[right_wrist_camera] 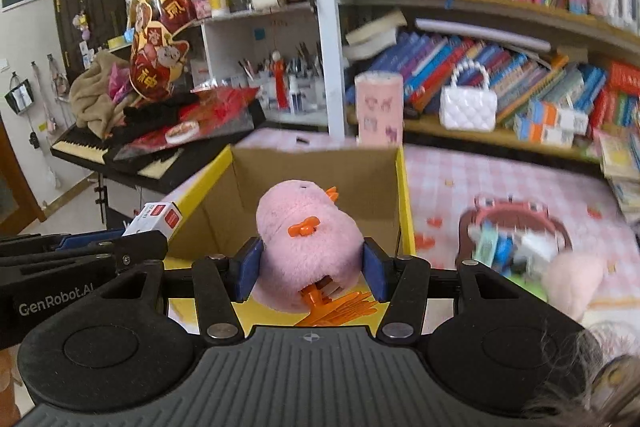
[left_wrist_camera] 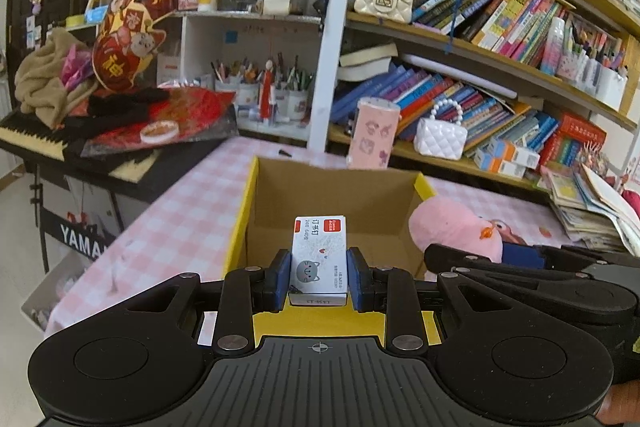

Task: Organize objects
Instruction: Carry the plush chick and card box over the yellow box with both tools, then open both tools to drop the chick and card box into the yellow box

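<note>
Each black hand-held gripper [left_wrist_camera: 319, 277] has blue pads [left_wrist_camera: 283, 277], silver screws and a ribbed grey base

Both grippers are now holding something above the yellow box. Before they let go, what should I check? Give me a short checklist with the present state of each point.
1. Left gripper holds the staples box firmly between its blue pads: ok.
2. Right gripper holds the pink plush toy on both sides: ok.
3. Cardboard box is open on top and its visible inside is free: ok.
4. Staples box is over the opening, past the yellow near rim: ok, by the left wrist view.
5. Plush toy is fully over the opening: cannot tell; its orange feet hang near the front rim.
6. The two grippers are side by side, close together; enough room to open without touching: cannot tell.
</note>
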Demonstrator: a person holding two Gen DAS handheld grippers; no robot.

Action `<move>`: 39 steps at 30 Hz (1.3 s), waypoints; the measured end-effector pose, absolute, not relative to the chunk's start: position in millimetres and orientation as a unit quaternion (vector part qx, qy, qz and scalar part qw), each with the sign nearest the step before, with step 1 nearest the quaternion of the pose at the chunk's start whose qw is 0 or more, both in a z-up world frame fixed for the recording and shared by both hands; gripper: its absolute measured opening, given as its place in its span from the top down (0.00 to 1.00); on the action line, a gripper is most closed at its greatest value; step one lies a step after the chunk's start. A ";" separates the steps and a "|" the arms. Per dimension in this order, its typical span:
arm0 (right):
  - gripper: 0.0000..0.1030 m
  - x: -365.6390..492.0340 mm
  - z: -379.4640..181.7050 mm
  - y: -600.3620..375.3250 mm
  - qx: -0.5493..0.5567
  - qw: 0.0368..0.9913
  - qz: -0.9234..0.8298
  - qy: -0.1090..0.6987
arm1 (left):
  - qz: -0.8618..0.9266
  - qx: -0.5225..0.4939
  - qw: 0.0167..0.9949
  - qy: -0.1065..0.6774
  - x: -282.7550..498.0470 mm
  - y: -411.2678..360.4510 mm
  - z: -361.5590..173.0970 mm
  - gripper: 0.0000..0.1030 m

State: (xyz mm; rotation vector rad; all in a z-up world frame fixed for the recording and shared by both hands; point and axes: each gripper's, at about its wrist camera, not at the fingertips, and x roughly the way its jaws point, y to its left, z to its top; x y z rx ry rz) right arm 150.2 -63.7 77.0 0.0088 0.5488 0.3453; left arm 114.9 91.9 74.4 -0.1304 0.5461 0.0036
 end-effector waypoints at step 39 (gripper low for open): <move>0.51 300.6 9.9 -26.0 -0.196 0.869 0.260 0.372 | 0.044 -0.033 0.924 0.378 235.0 80.8 10.3 0.72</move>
